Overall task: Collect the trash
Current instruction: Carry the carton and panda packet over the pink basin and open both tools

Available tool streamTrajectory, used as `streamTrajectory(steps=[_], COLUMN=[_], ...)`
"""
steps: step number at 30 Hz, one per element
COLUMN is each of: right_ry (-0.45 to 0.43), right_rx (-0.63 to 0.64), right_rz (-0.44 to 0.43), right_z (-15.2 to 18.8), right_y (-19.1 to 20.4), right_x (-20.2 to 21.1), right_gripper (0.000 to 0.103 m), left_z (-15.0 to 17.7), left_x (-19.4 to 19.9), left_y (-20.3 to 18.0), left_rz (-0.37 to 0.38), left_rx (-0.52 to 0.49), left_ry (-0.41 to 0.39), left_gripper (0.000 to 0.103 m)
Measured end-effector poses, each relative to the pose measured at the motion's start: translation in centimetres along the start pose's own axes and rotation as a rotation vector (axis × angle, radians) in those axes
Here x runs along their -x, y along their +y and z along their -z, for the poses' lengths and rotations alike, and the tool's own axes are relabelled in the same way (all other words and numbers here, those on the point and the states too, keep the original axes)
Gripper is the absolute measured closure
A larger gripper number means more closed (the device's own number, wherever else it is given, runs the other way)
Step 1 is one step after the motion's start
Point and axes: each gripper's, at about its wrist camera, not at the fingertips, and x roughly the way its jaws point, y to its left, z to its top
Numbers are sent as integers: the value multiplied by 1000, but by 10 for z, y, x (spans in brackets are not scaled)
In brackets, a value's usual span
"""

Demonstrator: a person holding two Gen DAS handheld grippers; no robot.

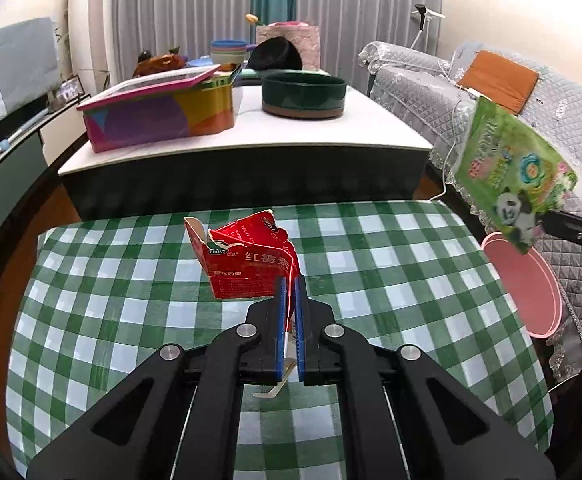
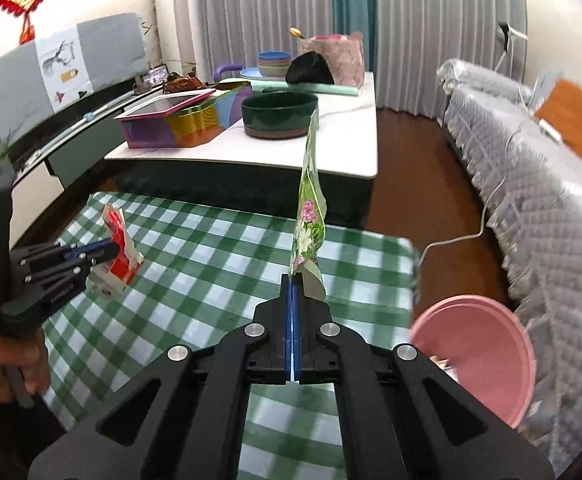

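Observation:
My left gripper point(image 1: 289, 280) is shut on a torn red carton point(image 1: 247, 260) and holds it just above the green checked tablecloth point(image 1: 371, 272). The carton also shows at the left of the right wrist view point(image 2: 121, 252), held by the left gripper point(image 2: 111, 249). My right gripper point(image 2: 292, 278) is shut on the bottom edge of a green panda-print wrapper point(image 2: 310, 216), which stands upright, edge-on. In the left wrist view the wrapper point(image 1: 511, 176) hangs in the air at the right, above a pink bin point(image 1: 531, 288). The pink bin point(image 2: 475, 356) stands beside the table's right edge.
Behind the checked table stands a white coffee table point(image 1: 371, 120) with a colourful tin box point(image 1: 159, 116) and a dark green bowl point(image 1: 303, 94). A grey quilted sofa point(image 2: 531, 184) runs along the right. A TV cabinet point(image 2: 43, 152) is at the left.

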Motion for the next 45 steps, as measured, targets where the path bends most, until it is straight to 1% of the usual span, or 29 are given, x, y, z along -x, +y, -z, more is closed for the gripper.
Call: streamTrajectory(steps=[4,10,16,22,28,30,33,36,41,45], right_ry=[-8,-19,-29,-29,-34,-24,-12,-4,20,40], right_rx=[34,46,-25,-120,-188,-218,-229,-245,-248,-261], right_rz=[15,73,124,153,188,185,203,199,197,189], right_z=[3,12,29,44,50,52,53,56,62,68], right_y=[-16,-53,-97,-134,-166,-177,-188,-198,-209,-217], right_x=[19,37,40,39,39,37,33,30,23,19], right_gripper=[103,103,103,103,103,103,103,103,103,103], left_z=[0,1,2,0,-14,-20,-26,-30,-31,-28], left_x=[8,11,9,1,-11,-17,-26,-35,-49,-61], left_y=[-11,-28,-49,-74,-111,-130,-156,-183,-227,-259], left_rz=[4,25,51,94,166,196,238,281,359,407], left_rx=[-14,-25,-43,-53,-58,-68,-81,-94,-128,-163], left_ry=[-31,-53,-63,-45,-31,-35,-40,-41,-32,-21], left_gripper=[99,99,99,99,99,99,99,99,99,99])
